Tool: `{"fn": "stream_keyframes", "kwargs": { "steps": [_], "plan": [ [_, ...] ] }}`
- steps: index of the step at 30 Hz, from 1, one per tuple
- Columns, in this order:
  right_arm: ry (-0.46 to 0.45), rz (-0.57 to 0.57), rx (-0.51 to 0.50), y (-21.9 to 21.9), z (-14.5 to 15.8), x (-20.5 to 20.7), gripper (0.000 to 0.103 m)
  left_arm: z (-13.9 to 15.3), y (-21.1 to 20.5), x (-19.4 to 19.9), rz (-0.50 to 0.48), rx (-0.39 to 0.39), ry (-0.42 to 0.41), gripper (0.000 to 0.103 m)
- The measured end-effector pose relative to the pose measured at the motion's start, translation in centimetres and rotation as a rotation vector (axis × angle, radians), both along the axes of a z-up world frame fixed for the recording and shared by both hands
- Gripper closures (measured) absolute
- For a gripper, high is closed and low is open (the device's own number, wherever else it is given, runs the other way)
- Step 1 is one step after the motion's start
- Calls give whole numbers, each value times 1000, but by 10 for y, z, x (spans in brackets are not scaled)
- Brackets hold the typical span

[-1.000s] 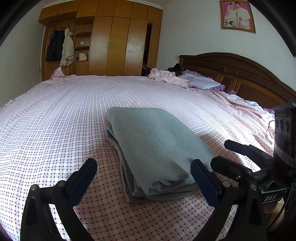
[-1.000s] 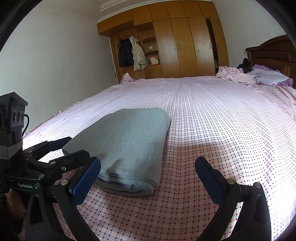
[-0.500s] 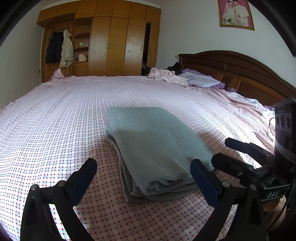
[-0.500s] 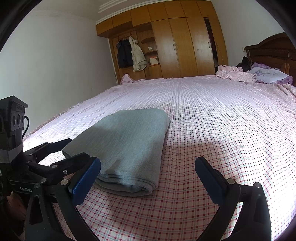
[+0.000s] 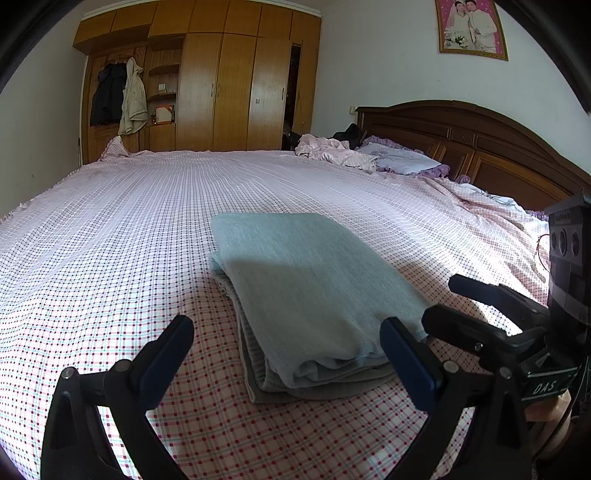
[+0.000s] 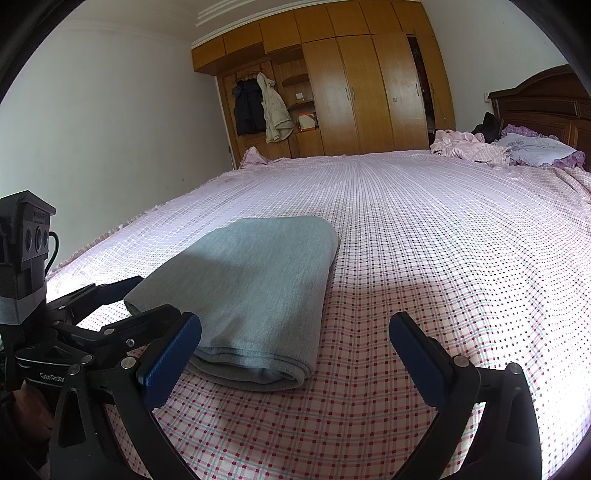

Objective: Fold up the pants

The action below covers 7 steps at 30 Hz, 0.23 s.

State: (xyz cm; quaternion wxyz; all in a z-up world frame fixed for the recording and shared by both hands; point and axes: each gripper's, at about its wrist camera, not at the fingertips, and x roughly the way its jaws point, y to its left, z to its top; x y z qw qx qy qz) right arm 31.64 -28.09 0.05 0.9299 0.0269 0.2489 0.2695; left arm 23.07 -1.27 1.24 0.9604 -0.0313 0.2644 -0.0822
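Observation:
The grey-blue pants (image 5: pixel 310 291) lie folded in a flat stack on the checked bedspread (image 5: pixel 129 240). They also show in the right wrist view (image 6: pixel 255 291). My left gripper (image 5: pixel 288 354) is open and empty, just short of the stack's near edge. My right gripper (image 6: pixel 295 347) is open and empty, with its left finger beside the stack's near corner. In the left wrist view the right gripper (image 5: pixel 480 314) shows at the right of the stack. In the right wrist view the left gripper (image 6: pixel 110 317) shows at the left of the stack.
A wooden wardrobe (image 5: pixel 221 88) with hung coats (image 5: pixel 122 96) stands past the bed's far side. A dark wooden headboard (image 5: pixel 480 147), a purple pillow (image 5: pixel 402 160) and crumpled pink cloth (image 5: pixel 332 151) are at the right. A framed photo (image 5: pixel 471 27) hangs on the wall.
Both grippers have drawn back slightly and tilted up a little; the folded pants lie as before.

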Motion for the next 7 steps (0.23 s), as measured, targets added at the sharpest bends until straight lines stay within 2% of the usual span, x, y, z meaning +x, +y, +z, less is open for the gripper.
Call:
{"fn": "stream_keyframes", "kwargs": {
  "steps": [7],
  "plan": [
    [3, 0, -1, -1, 2, 0, 5, 0, 0, 0, 3, 1, 3, 1]
  ]
}}
